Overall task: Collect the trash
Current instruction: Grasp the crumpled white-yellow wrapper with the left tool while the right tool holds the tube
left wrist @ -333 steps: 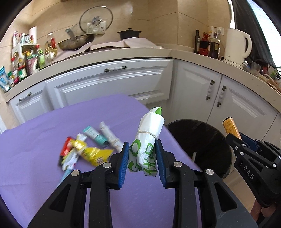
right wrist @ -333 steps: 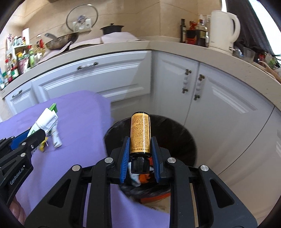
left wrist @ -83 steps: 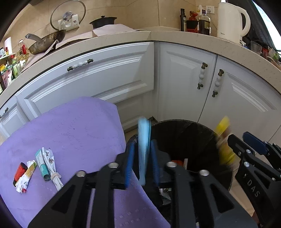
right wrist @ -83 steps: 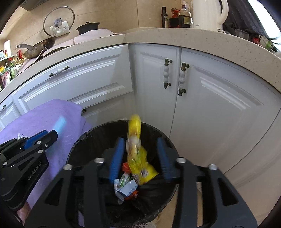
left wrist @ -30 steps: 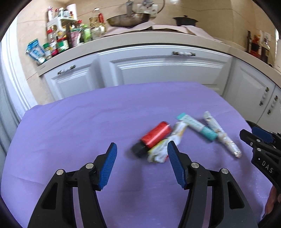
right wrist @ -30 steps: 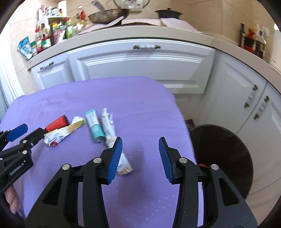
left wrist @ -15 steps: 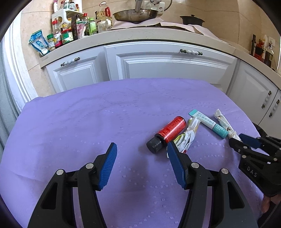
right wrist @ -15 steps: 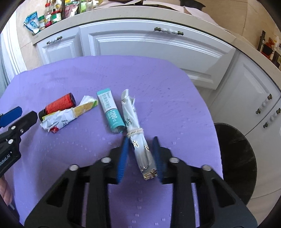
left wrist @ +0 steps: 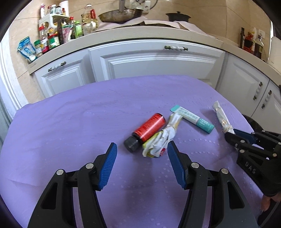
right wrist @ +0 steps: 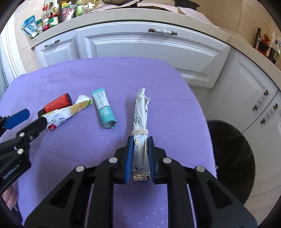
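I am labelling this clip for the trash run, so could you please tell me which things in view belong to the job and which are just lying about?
Belongs to the job:
- rolled silver wrapper, right gripper closing on it
- teal tube
- red bottle
- crumpled packet
- black bin
- left gripper, open

Lying about:
- frying pan
- jars
- black pot

White cabinets under a pale counter wrap the corner, beige wall tiles behind, daylight throughout.
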A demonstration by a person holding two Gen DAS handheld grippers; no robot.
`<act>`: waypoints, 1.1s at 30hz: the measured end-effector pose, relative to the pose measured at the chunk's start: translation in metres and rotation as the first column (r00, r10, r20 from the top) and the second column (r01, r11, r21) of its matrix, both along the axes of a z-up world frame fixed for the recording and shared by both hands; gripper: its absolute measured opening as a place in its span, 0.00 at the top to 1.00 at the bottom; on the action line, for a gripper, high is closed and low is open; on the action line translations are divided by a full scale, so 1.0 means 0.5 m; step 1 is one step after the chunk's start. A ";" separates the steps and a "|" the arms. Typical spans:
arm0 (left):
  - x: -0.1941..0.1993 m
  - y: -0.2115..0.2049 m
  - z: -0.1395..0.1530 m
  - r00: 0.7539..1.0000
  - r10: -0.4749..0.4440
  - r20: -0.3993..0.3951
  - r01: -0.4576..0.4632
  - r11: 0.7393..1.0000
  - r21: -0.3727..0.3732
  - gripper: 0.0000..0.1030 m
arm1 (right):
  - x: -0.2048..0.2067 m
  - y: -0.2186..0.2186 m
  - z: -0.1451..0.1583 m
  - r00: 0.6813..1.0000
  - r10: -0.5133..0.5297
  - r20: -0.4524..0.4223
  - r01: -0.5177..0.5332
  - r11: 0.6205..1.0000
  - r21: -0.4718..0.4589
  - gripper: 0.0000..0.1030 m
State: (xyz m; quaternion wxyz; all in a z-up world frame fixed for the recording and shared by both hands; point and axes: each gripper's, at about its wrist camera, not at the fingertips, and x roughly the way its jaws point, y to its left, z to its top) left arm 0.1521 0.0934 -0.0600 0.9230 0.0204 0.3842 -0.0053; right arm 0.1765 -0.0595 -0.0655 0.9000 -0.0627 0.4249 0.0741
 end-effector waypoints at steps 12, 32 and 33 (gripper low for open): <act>0.012 -0.041 -0.030 0.993 -0.081 -0.085 0.080 0.997 -0.015 0.66 | -0.004 -0.035 -0.003 0.999 -0.035 0.002 0.035 0.999 0.037 0.84; 0.018 -0.067 -0.032 0.992 -0.089 -0.088 0.090 0.996 0.013 0.86 | -0.006 -0.050 -0.005 0.999 -0.037 0.006 0.037 0.997 0.067 0.84; 0.015 -0.066 -0.031 0.992 -0.089 -0.085 0.090 0.996 0.009 0.86 | -0.007 -0.050 -0.004 0.999 -0.038 0.007 0.037 0.997 0.067 0.84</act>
